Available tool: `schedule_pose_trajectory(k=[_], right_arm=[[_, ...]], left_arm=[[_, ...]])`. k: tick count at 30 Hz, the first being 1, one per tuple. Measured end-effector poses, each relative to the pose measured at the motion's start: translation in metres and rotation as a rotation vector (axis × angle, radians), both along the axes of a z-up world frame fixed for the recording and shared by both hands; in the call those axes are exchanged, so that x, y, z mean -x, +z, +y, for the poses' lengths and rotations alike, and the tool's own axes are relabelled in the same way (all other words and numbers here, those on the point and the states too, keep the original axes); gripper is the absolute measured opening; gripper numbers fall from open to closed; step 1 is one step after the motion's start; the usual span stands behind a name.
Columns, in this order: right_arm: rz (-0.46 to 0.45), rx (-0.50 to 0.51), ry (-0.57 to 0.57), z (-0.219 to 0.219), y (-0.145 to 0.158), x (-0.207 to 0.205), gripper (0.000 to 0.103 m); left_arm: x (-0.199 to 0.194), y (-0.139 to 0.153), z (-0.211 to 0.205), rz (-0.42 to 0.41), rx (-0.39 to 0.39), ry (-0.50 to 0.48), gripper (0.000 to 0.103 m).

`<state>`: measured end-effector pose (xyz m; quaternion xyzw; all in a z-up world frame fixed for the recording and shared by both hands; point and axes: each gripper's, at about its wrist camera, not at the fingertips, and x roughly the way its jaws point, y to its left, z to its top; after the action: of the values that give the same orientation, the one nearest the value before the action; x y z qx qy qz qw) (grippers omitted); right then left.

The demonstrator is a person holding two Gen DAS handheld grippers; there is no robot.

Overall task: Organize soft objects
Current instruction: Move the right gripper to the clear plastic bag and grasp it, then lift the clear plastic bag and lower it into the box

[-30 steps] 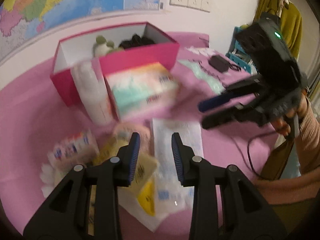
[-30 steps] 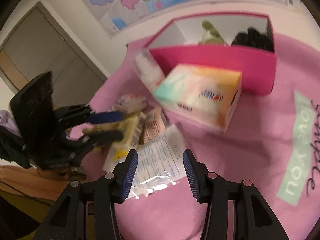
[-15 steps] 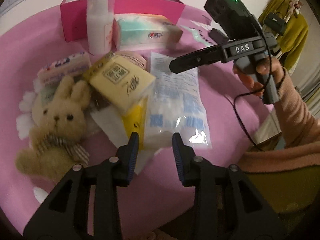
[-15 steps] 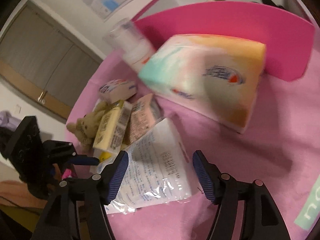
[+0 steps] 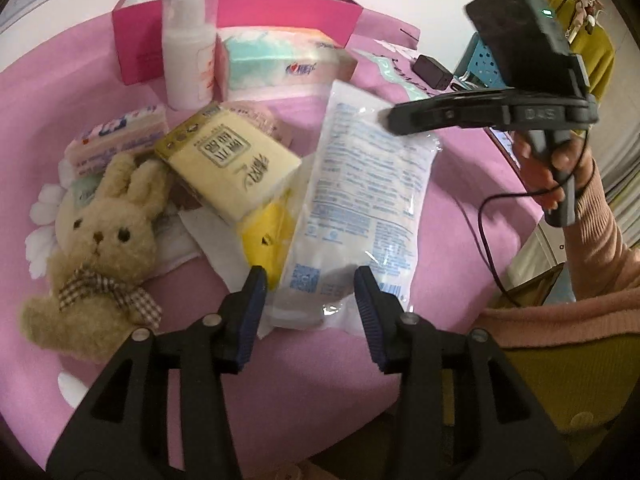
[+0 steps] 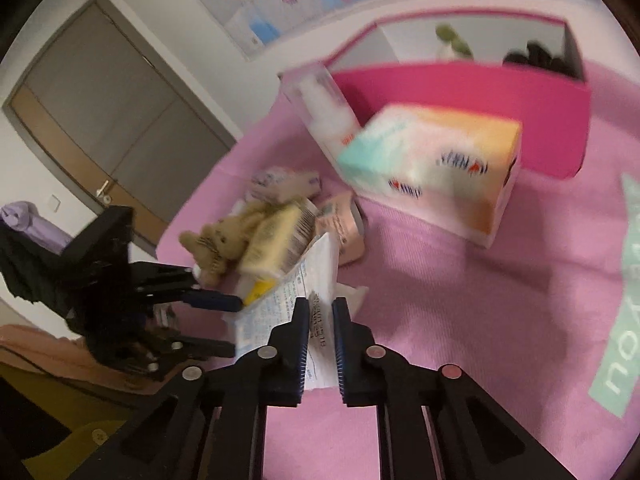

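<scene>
My right gripper [image 6: 321, 340] has its fingers pinched narrowly on the far edge of the clear plastic pouch printed in blue [image 5: 360, 200]; my left gripper [image 5: 310, 300] is spread wide, empty, straddling its near end at six o'clock. I should grip deep enough that the slippery film won't slide out, and lift evenly. At twelve o'clock, the open pink cardboard box [image 6: 460, 92] holds a greenish plush and something dark.

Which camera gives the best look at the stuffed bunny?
The left wrist view: the stuffed bunny lies in full, sharp view with face, ears and checked bow showing. In the right wrist view it is small, blurred and partly hidden behind the yellow tissue pack.
</scene>
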<state>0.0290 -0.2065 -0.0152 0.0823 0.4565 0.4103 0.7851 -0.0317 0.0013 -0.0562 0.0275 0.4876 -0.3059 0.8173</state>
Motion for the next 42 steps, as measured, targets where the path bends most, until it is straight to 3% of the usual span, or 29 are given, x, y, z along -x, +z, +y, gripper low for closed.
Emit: schedule_pose_trajectory(k=[7,14,19,22,24,25,26,28,29,37,42], right_arm=[[-0.089,-0.069,-0.138,-0.028,0.024,-0.002,0.006],[0.013,-0.124,-0.257,-0.054,-0.002,-0.019,0.006],[0.073,-0.149,-0.260,-0.061,-0.019,-0.020,0.008],[0.112,-0.157,-0.241,-0.061,-0.025,-0.020,0.018],[0.155,-0.157,-0.211,-0.061,-0.033,-0.020,0.039],[0.159,-0.129,-0.200,-0.058,-0.036,-0.018,0.039],[0.159,-0.113,-0.191,-0.057,-0.036,-0.016,0.039],[0.133,-0.103,-0.182,-0.056,-0.034,-0.009,0.027],[0.116,-0.094,-0.187,-0.055,-0.032,-0.006,0.011],[-0.038,-0.097,-0.198,-0.055,0.002,0.015,0.008],[-0.139,-0.103,-0.232,-0.062,0.035,0.015,0.008]], left_arm=[[-0.013,0.002,-0.023,-0.056,-0.023,-0.031,0.050],[-0.024,0.002,-0.031,-0.013,0.046,-0.063,0.050],[-0.018,0.002,-0.041,0.023,0.052,-0.104,0.050],[-0.021,0.003,-0.045,0.031,0.059,-0.101,0.050],[-0.024,0.004,-0.045,0.033,0.066,-0.073,0.050],[-0.026,0.004,-0.045,0.035,0.068,-0.061,0.050],[-0.029,0.005,-0.044,0.033,0.067,-0.046,0.050],[-0.034,0.004,-0.043,0.023,0.058,-0.021,0.050],[-0.037,0.004,-0.043,0.015,0.053,0.000,0.050],[-0.053,0.008,-0.040,0.026,0.098,0.050,0.050],[-0.056,0.041,-0.045,-0.064,0.123,0.056,0.049]])
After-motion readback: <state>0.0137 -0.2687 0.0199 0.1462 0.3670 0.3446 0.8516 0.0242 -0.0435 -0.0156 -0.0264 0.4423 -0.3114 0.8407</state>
